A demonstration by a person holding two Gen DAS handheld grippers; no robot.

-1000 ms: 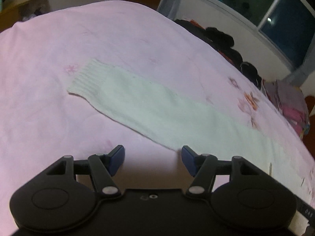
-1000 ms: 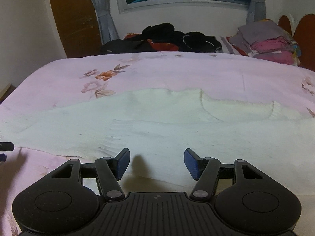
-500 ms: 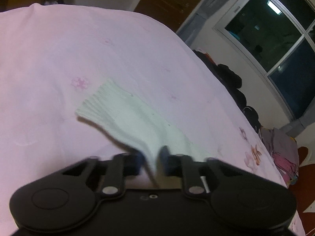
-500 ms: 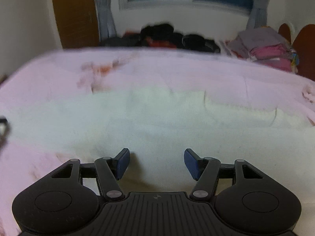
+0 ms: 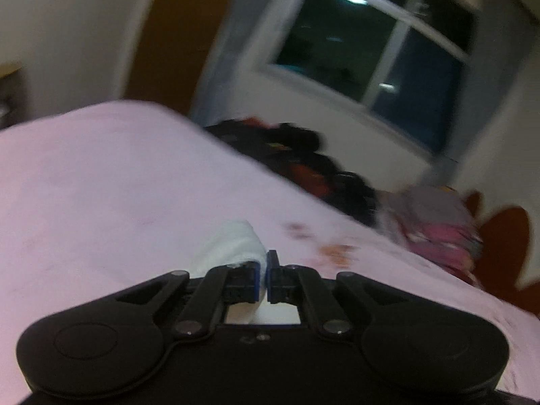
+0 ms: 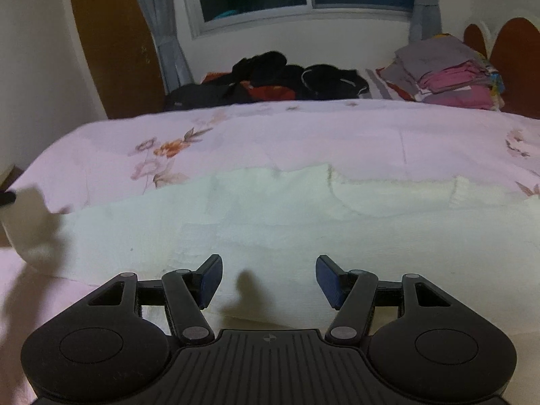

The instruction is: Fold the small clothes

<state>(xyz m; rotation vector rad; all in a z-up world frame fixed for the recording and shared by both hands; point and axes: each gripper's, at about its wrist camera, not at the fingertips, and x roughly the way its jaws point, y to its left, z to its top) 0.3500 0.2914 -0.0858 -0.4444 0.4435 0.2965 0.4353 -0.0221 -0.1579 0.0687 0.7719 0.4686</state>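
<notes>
A white knitted sweater (image 6: 287,216) lies spread across the pink bedspread (image 6: 303,135). My left gripper (image 5: 264,271) is shut on the sweater's left sleeve (image 5: 233,246), whose cuff end bunches up over the fingertips, lifted off the bed. In the right wrist view that lifted sleeve (image 6: 25,219) stands up at the far left edge, with a bit of the left gripper's black finger showing beside it. My right gripper (image 6: 269,281) hovers open just above the sweater's near hem, nothing between its blue pads.
A heap of dark clothes (image 6: 287,81) lies along the bed's far side under the window. A stack of folded grey and pink clothes (image 6: 452,74) sits at the far right by the brown headboard (image 6: 516,54). A wooden door (image 6: 111,40) stands at back left.
My left gripper closed on the sleeve near its cuff and raised it off the bed, tilting upward. The right gripper stayed open over the hem, shifting only slightly.
</notes>
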